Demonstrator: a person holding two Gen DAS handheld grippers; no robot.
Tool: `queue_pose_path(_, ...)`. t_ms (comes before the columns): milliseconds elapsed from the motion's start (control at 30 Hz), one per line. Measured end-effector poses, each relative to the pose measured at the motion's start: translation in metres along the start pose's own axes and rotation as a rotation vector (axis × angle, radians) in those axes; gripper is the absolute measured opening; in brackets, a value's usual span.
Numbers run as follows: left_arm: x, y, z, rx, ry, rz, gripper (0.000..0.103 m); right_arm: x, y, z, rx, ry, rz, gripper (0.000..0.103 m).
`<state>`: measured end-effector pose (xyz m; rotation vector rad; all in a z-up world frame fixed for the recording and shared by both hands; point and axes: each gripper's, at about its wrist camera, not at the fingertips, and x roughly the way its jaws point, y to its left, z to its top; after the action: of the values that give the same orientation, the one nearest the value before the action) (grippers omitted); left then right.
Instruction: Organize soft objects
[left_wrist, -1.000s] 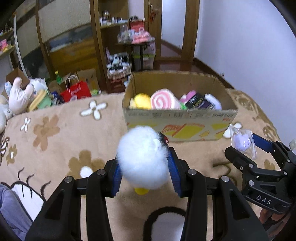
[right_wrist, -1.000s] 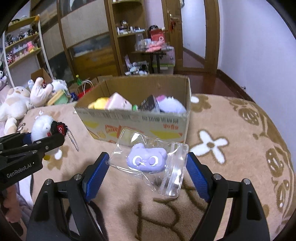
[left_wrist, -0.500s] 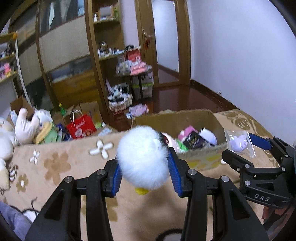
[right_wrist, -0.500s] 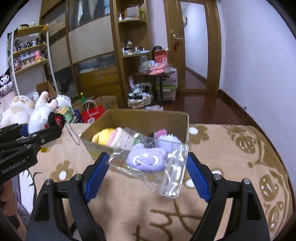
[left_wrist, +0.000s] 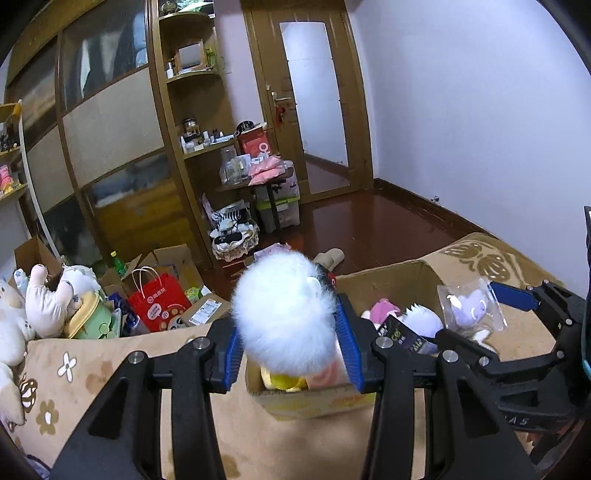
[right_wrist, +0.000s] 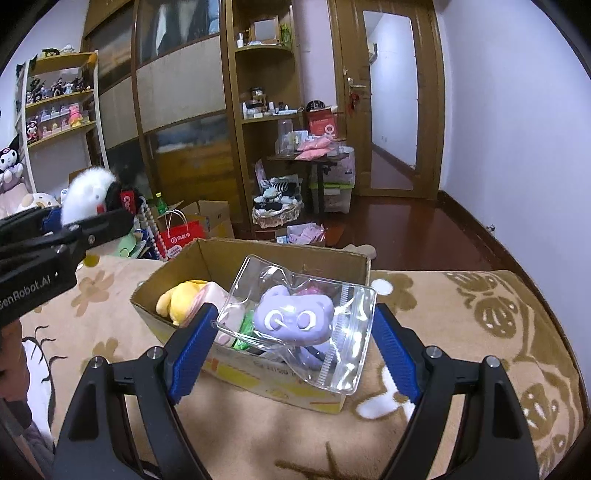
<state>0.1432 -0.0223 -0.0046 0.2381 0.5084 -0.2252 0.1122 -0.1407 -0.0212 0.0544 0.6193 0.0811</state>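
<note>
My left gripper (left_wrist: 290, 350) is shut on a fluffy white plush (left_wrist: 286, 314) and holds it above the near left corner of an open cardboard box (left_wrist: 384, 275). The plush also shows in the right wrist view (right_wrist: 86, 195). My right gripper (right_wrist: 293, 341) is shut on a clear zip bag with a purple toy (right_wrist: 295, 317) and holds it over the box (right_wrist: 258, 254). That bag also shows in the left wrist view (left_wrist: 469, 308). The box holds a yellow plush (right_wrist: 179, 299) and other soft toys.
The box stands on a beige flower-patterned blanket (right_wrist: 461, 325). Plush toys (left_wrist: 44, 306), a red paper bag (left_wrist: 159, 304) and cartons lie on the floor at the left. A wooden cabinet (left_wrist: 122, 147) and a door (left_wrist: 314, 110) stand behind.
Both grippers have risen and moved forward with their toys, from in front of the box to above it. Both stay shut on what they hold.
</note>
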Motion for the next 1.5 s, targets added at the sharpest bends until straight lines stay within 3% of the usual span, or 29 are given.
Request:
queue_pose_path(633,0.081,0.001,-0.032,-0.017,0.177,-0.022,0.048,0.047,-0.008,-0.011,0.007,-0.016,0.036,0.088)
queue_pose_path(933,0.079,0.009,-0.035,-0.043,0.175,-0.003,0.077,0.053,-0.001,-0.015,-0.033,0.0,0.019,0.089)
queue_pose_path(1100,0.065,0.015,-0.03,-0.046,0.148,0.014,0.094,0.048,-0.004,-0.012,-0.021,-0.012,0.019,0.097)
queue_pose_path(1500,0.038,0.03,-0.026,-0.081,0.127,0.072,0.095,0.015,-0.019,-0.005,0.029,-0.07,-0.035,0.101)
